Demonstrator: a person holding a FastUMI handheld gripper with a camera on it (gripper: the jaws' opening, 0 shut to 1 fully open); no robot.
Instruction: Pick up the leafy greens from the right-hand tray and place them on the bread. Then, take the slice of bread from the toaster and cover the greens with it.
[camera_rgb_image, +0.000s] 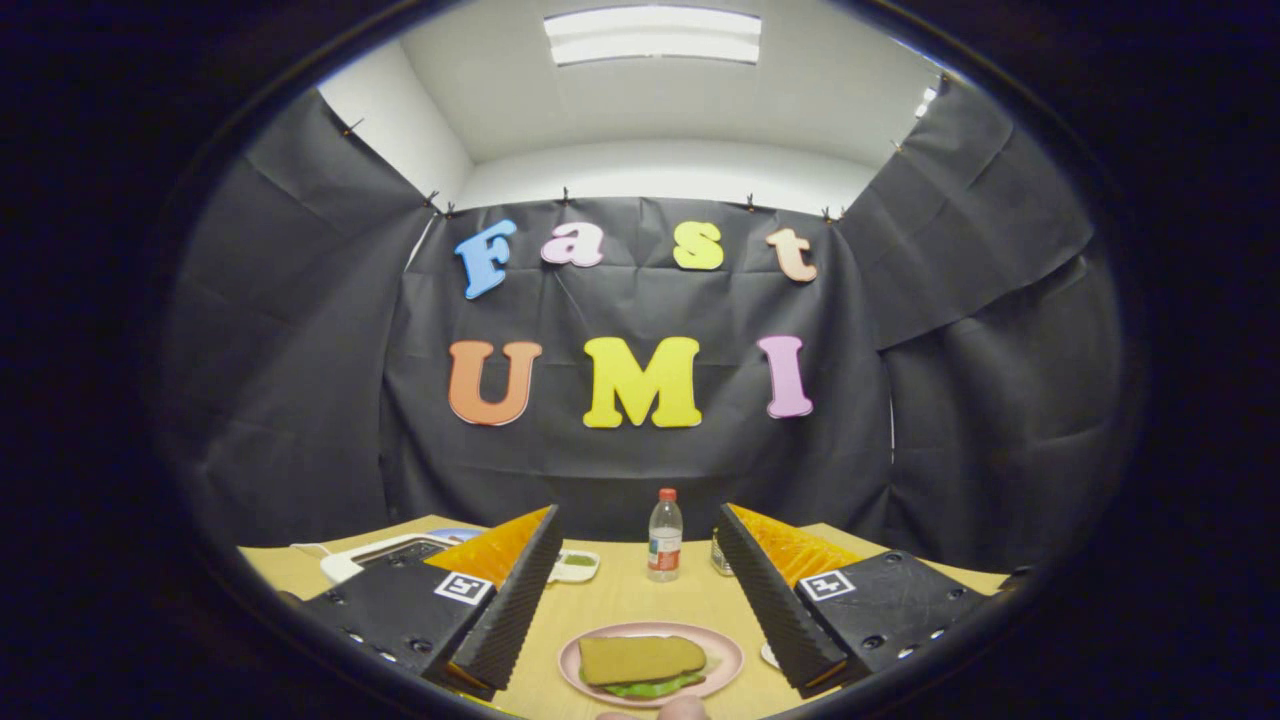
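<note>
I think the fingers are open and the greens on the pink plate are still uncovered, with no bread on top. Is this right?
Not quite. The gripper view shows a slice of bread already lying on top of the greens on the pink plate. The gripper is indeed open, its fingers on either side of the plate.

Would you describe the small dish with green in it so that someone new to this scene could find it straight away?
Start at the wooden table and the pink plate with the sandwich, which lies between the open gripper fingers. Look past it toward the black cloth: left of the clear bottle sits the small white dish. It alone is shallow, pale and holds something green.
</note>
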